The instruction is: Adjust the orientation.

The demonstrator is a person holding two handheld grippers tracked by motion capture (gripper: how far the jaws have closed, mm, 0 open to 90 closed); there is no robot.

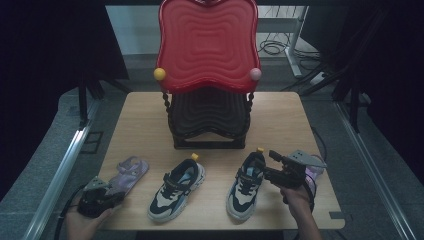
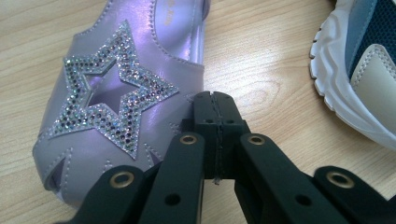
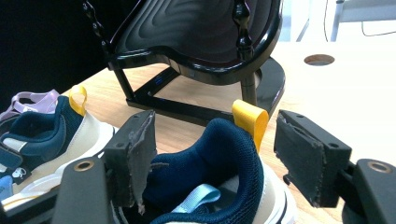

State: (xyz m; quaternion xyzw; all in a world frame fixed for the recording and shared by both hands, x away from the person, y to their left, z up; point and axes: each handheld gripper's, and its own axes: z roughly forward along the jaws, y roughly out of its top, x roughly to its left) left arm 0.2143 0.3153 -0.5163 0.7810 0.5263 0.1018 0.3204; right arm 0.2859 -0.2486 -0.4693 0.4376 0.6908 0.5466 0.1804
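A lilac sandal (image 2: 116, 93) with a glittery star lies flat on the wooden table (image 1: 145, 125), at the front left (image 1: 131, 170). My left gripper (image 2: 215, 100) is shut, jaws pressed together with nothing between them, its tip over the sandal's side edge; in the high view it sits (image 1: 116, 191) just below the sandal. Two navy-and-cream sneakers stand side by side, left one (image 1: 177, 190) and right one (image 1: 245, 185). My right gripper (image 3: 219, 154) is open, its pads flanking the right sneaker's heel (image 3: 219, 149) with the yellow pull tab (image 3: 252, 119); from above it shows (image 1: 268, 167) beside that heel.
A two-tier shoe rack stands at the table's far middle, with a black lower shelf (image 1: 207, 120) and a red upper shelf (image 1: 207, 45). Something lilac (image 1: 314, 175) lies behind my right hand. The left sneaker (image 2: 359, 70) lies close to the right of my left gripper.
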